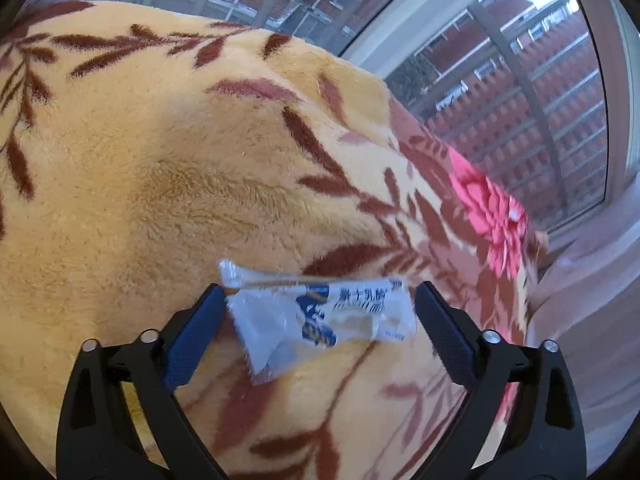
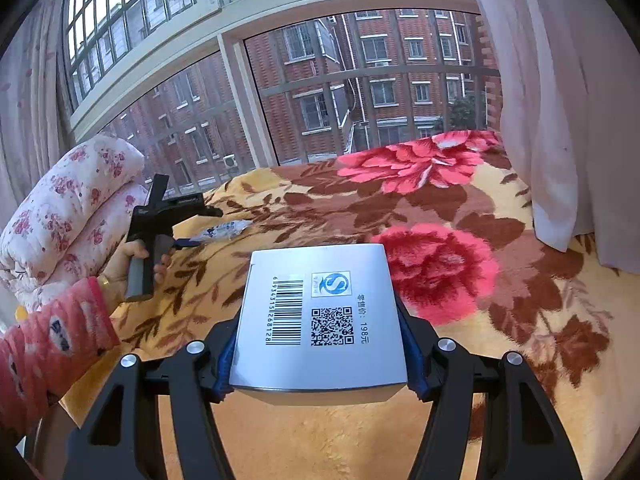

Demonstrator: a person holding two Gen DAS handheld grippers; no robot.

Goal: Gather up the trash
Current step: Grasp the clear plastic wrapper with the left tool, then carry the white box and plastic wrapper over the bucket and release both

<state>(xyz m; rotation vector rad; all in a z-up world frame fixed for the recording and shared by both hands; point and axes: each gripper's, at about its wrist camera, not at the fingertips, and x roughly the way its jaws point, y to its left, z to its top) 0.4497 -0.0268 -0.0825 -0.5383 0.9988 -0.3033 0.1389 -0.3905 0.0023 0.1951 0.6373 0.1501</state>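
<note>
A white and blue plastic snack wrapper [image 1: 320,320] with a thin stick along its top edge lies on the yellow floral blanket [image 1: 140,168]. My left gripper [image 1: 319,290] is open around it: the left pad is at the wrapper's end and the right pad stands apart from it. The right wrist view shows the same wrapper [image 2: 226,229] in front of the left gripper [image 2: 206,227], held by a hand [image 2: 120,264]. My right gripper [image 2: 320,314] is shut on a flat grey box [image 2: 320,360] with a barcode and QR code, held above the blanket [image 2: 520,360].
A folded pink floral quilt [image 2: 68,208] is stacked at the bed's left end by the window [image 2: 320,80]. A pale curtain [image 2: 560,120] hangs down onto the blanket at the right. A red patterned sleeve [image 2: 52,340] reaches in from the lower left.
</note>
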